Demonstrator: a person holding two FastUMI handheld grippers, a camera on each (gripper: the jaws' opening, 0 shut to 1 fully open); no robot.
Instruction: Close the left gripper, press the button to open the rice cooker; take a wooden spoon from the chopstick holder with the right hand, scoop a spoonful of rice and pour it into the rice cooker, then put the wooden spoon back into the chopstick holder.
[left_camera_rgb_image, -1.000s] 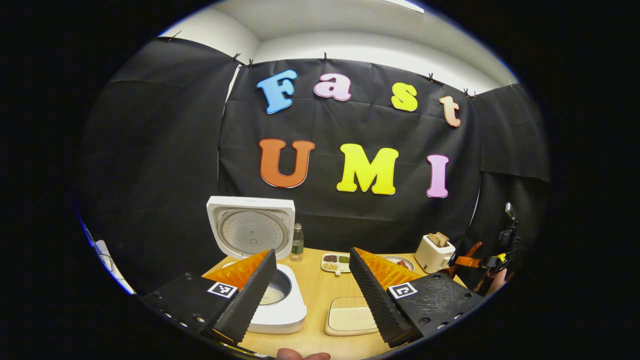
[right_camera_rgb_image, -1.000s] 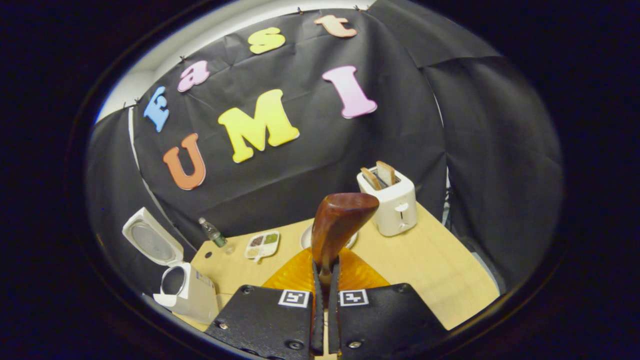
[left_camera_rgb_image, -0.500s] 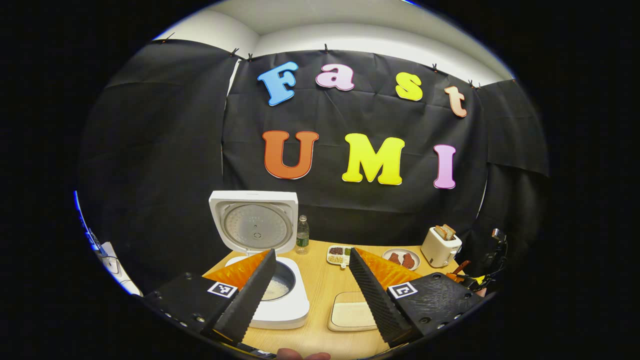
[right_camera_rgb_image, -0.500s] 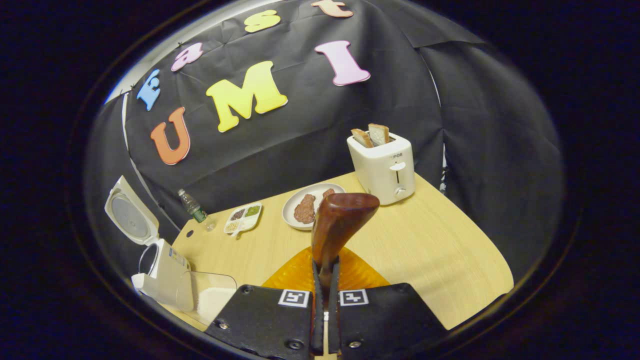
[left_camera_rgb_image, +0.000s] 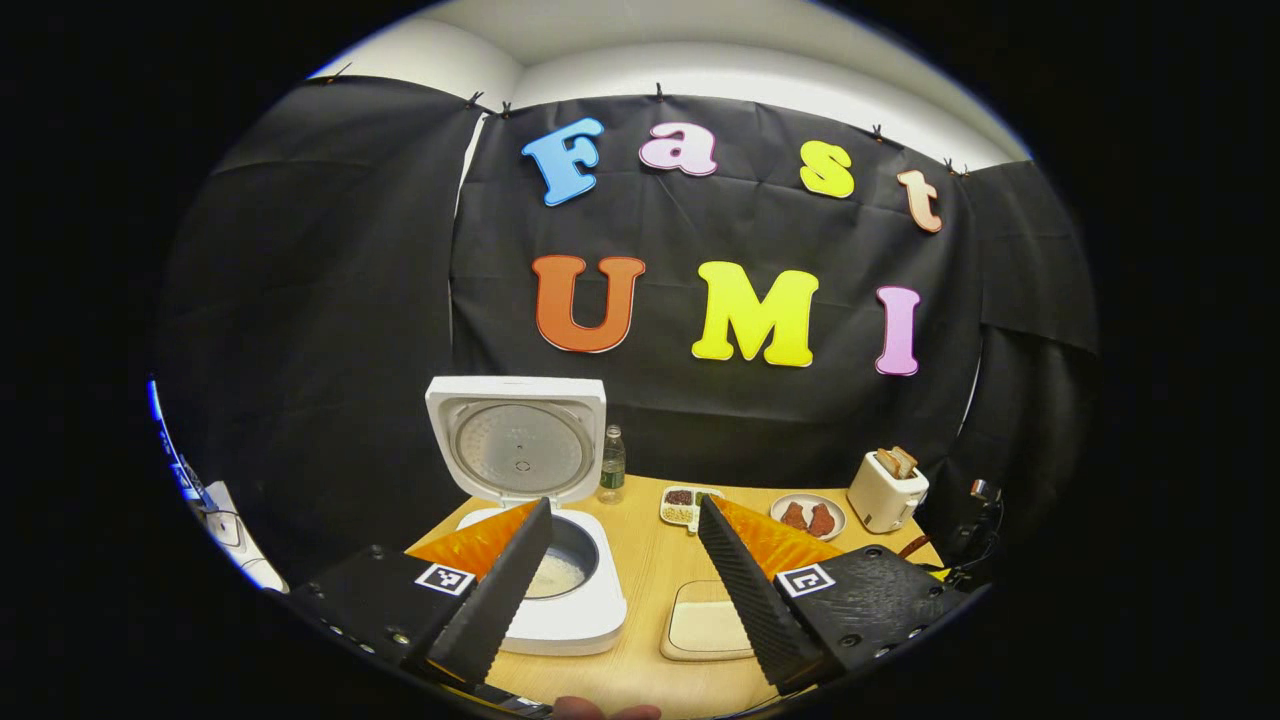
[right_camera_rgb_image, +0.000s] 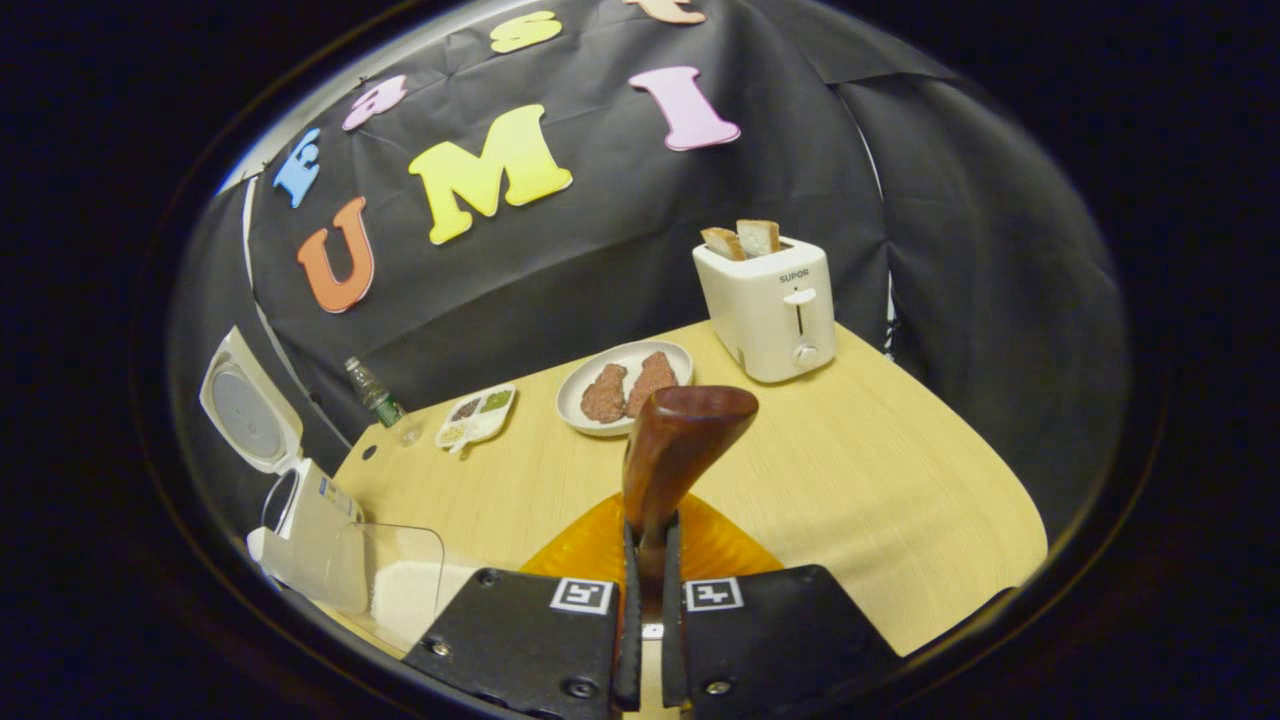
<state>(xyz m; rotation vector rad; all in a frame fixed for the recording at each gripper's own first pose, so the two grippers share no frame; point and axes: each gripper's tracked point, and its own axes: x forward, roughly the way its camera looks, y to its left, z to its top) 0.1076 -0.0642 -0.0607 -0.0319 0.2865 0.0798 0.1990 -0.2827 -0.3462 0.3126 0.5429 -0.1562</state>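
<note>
Rice cooker (left_camera_rgb_image: 545, 590): at the left of the bench (right_camera_rgb_image: 860, 480), lid (left_camera_rgb_image: 518, 438) standing upright and open, white rice visible in the inner pot; in the right gripper view it sits at the far left edge (right_camera_rgb_image: 305, 520).
Left claw (left_camera_rgb_image: 625, 560): fingers spread wide apart, holding nothing, poised above the bench with one finger in front of the cooker's pot and the other over the rice tray.
Water bottle (left_camera_rgb_image: 611, 465): upright just beside the cooker lid, against the back wall.
Rice tray (left_camera_rgb_image: 705, 630): a shallow clear tray of white rice, on the bench just right of the cooker; in the right gripper view it lies at the lower left (right_camera_rgb_image: 405, 585), beside the cooker.
Divided dish (right_camera_rgb_image: 475, 417): small compartment dish with grains, behind the tray, near the bottle.
Right claw (right_camera_rgb_image: 647, 545): fingers pressed together on the wooden spoon's handle.
Wooden spoon (right_camera_rgb_image: 675, 450): clamped in the right claw, bowl end pointing up and forward, held above the bare middle of the bench.
Plate (right_camera_rgb_image: 625, 385): round, holding two brown pieces of food, between the divided dish and the toaster.
Toaster (right_camera_rgb_image: 770, 308): white, at the back right of the bench, two slices of bread standing in its slots.
</note>
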